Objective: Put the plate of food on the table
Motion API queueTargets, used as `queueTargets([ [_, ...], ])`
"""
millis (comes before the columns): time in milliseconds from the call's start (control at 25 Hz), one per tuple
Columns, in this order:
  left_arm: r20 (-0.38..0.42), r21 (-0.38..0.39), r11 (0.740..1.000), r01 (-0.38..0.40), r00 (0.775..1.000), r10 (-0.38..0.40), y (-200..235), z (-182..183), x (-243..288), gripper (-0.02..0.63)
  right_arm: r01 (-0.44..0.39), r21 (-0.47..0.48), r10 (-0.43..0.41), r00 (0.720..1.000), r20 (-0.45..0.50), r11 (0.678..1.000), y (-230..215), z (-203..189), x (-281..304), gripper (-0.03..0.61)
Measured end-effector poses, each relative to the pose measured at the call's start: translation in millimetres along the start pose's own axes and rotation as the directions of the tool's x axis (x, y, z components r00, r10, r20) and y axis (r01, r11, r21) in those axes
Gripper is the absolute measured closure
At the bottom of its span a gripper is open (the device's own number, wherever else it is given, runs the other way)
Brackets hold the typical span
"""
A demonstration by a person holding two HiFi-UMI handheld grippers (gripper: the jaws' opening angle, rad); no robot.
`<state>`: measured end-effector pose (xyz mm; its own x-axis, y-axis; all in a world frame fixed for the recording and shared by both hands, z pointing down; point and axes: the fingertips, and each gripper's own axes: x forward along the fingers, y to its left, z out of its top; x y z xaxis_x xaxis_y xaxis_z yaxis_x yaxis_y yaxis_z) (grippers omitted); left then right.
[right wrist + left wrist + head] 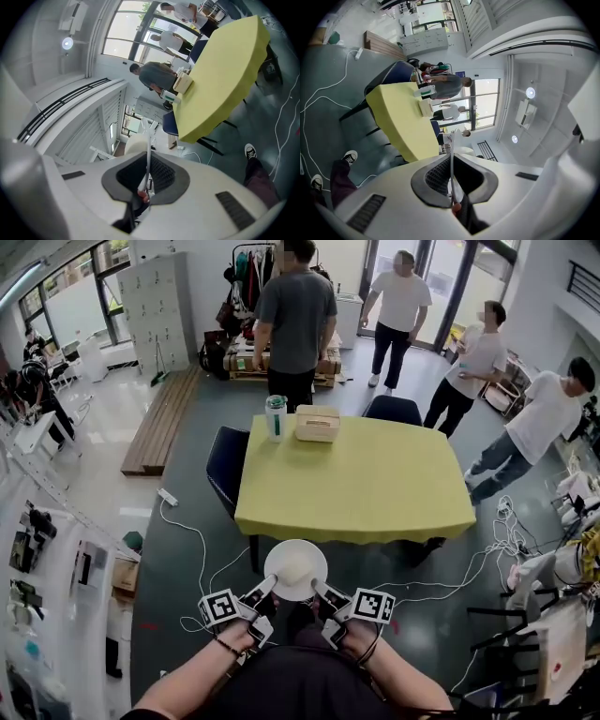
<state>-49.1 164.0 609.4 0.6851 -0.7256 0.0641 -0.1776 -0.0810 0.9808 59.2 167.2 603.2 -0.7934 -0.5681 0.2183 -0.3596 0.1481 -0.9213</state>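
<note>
A white plate point(295, 570) with pale food on it hangs in the air just short of the near edge of the yellow-covered table point(356, 486). My left gripper point(260, 594) is shut on the plate's left rim, my right gripper point(327, 594) on its right rim. In the left gripper view the plate's thin edge point(452, 164) runs between the closed black pads. The right gripper view shows the same rim point(148, 157) pinched between its pads, with the table point(220, 75) ahead.
On the table's far left stand a green-lidded bottle point(275, 418) and a tan box point(317, 423). Dark chairs point(226, 468) stand at the table's left and far side. Several people stand beyond the table. White cables point(192, 542) trail over the floor, and shelves line the left.
</note>
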Motion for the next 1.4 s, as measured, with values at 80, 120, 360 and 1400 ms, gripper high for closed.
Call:
queueTargets([
  [80,0.007,0.0,1.0,0.001,1.0,-0.001,3,12,14,0.598,-0.005,0.0,0.005,1.0,-0.008,1.0,-5,16,11,0.555],
  [120,0.011,-0.001,1.0,0.007,1.0,-0.007,3,19,23,0.598,-0.009,-0.002,0.009,1.0,-0.012,1.0,-7,25,17,0.555],
  [360,0.037,0.005,1.0,0.005,0.999,-0.005,6,71,78,0.598,-0.028,0.0,0.028,0.999,-0.04,1.0,-17,90,62,0.555],
  [1400,0.119,-0.045,0.999,0.025,0.993,-0.02,65,253,242,0.598,-0.055,-0.019,0.052,0.989,-0.141,0.998,-80,271,243,0.557],
])
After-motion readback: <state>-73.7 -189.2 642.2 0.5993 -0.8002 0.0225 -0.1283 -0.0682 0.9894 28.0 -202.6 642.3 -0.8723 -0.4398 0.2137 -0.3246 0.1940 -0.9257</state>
